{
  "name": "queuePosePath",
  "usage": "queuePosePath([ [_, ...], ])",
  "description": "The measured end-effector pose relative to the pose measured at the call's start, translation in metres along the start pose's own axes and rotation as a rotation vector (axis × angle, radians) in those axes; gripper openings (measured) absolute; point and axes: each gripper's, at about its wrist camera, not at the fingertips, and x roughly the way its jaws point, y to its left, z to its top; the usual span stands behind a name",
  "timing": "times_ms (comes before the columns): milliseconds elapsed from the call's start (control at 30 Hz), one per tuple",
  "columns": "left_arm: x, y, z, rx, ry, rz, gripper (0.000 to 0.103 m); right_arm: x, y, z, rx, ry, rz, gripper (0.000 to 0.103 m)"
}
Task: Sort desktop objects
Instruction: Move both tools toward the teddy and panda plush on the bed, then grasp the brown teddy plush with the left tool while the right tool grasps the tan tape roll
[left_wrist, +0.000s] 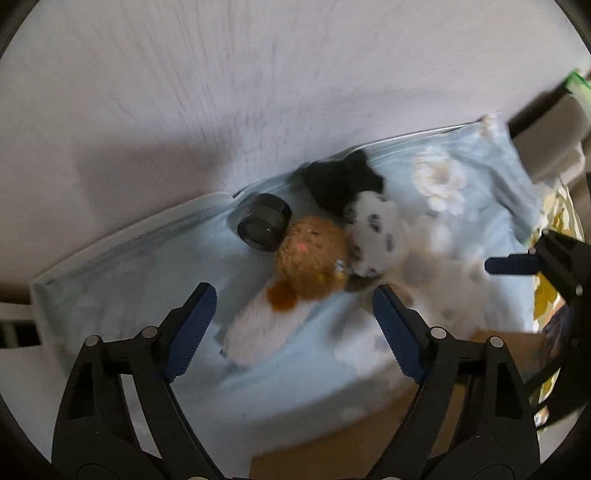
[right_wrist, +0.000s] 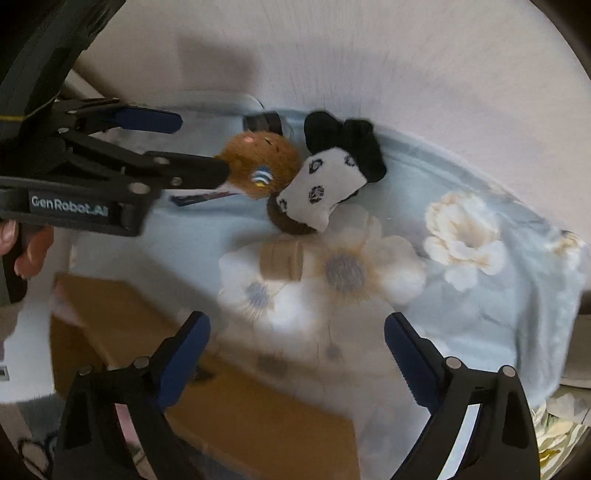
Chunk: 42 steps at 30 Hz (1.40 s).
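**Both grippers open above a pile of small objects on a floral cloth**

The left gripper (left_wrist: 291, 306) is held with its jaws wide apart, and nothing is gripped between them. In the left wrist view its blue fingertips (left_wrist: 199, 317) are seen on either side of a brown plush ball (left_wrist: 310, 258), but no contact can be seen. In the right wrist view one finger of this gripper (right_wrist: 199, 147) is seen just beside the ball; whether it touches cannot be told, because the picture is blurred.

The right gripper (right_wrist: 295, 343) is also fully open and empty. It is held above the light blue floral cloth (right_wrist: 480, 280), well apart from the pile.

The task objects are gathered near the far edge of the cloth, close to the pale wall (left_wrist: 258, 74). The brown plush ball is placed in the middle. A black cylinder (left_wrist: 264, 225) is lying on its side just beside it, on the wall side. A white sock with dark spots (right_wrist: 319, 190) is leaned against the ball, and a black sock (right_wrist: 343, 142) is lying next to the white one. A tan tape roll (right_wrist: 282, 260) is seen on the cloth, nearer to the right gripper. A cardboard box (right_wrist: 236, 398) is placed at the near edge of the cloth.
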Motion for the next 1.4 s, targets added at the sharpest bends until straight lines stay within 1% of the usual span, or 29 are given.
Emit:
queuePosePath([
  [133, 0.02, 0.006, 0.002, -0.028, 0.02, -0.005, 0.085, 0.023, 0.0, 0.012, 0.04, 0.034, 0.025, 0.094],
  [200, 0.025, 0.007, 0.003, -0.035, 0.02, -0.011, 0.085, 0.029, 0.001, 0.015, 0.042, 0.044, 0.008, 0.094],
  [400, 0.037, 0.01, 0.003, -0.072, 0.039, -0.044, 0.085, 0.039, 0.003, 0.017, 0.034, 0.057, -0.046, 0.086],
  [500, 0.04, 0.013, 0.003, -0.093, 0.044, -0.065, 0.085, 0.04, 0.003, 0.016, 0.042, 0.058, -0.032, 0.074],
  [533, 0.041, 0.013, 0.002, -0.096, 0.041, -0.067, 0.085, 0.04, 0.003, 0.016, 0.044, 0.062, -0.031, 0.067],
  [567, 0.041, 0.013, 0.003, -0.094, 0.038, -0.068, 0.08, 0.042, 0.003, 0.015, 0.041, 0.067, -0.033, 0.061],
  [600, 0.042, 0.013, 0.003, -0.093, 0.037, -0.071, 0.075, 0.043, 0.003, 0.015, 0.04, 0.072, -0.034, 0.057],
  [667, 0.045, 0.013, 0.003, -0.096, 0.046, -0.089, 0.057, 0.045, 0.005, 0.013, 0.037, 0.073, -0.025, 0.04],
  [700, 0.045, 0.013, 0.003, -0.102, 0.048, -0.103, 0.054, 0.046, 0.005, 0.013, 0.042, 0.072, -0.016, 0.034],
  [733, 0.044, 0.013, 0.003, -0.109, 0.042, -0.12, 0.049, 0.046, 0.005, 0.012, 0.048, 0.068, -0.013, 0.028],
  [767, 0.043, 0.014, 0.003, -0.113, 0.034, -0.123, 0.045, 0.045, 0.005, 0.011, 0.049, 0.063, -0.016, 0.027],
  [833, 0.041, 0.014, 0.002, -0.118, 0.032, -0.126, 0.041, 0.045, 0.005, 0.01, 0.044, 0.067, -0.024, 0.025],
  [933, 0.037, 0.016, -0.001, -0.124, 0.037, -0.138, 0.035, 0.042, 0.005, 0.006, 0.055, 0.068, -0.011, 0.025],
  [1200, 0.017, 0.02, 0.002, -0.129, 0.032, -0.15, 0.034, 0.027, 0.006, -0.006, 0.079, 0.049, -0.009, 0.025],
  [1400, -0.009, 0.019, -0.004, -0.102, 0.013, -0.152, 0.033, 0.004, 0.005, -0.019, 0.096, 0.024, -0.004, 0.025],
])
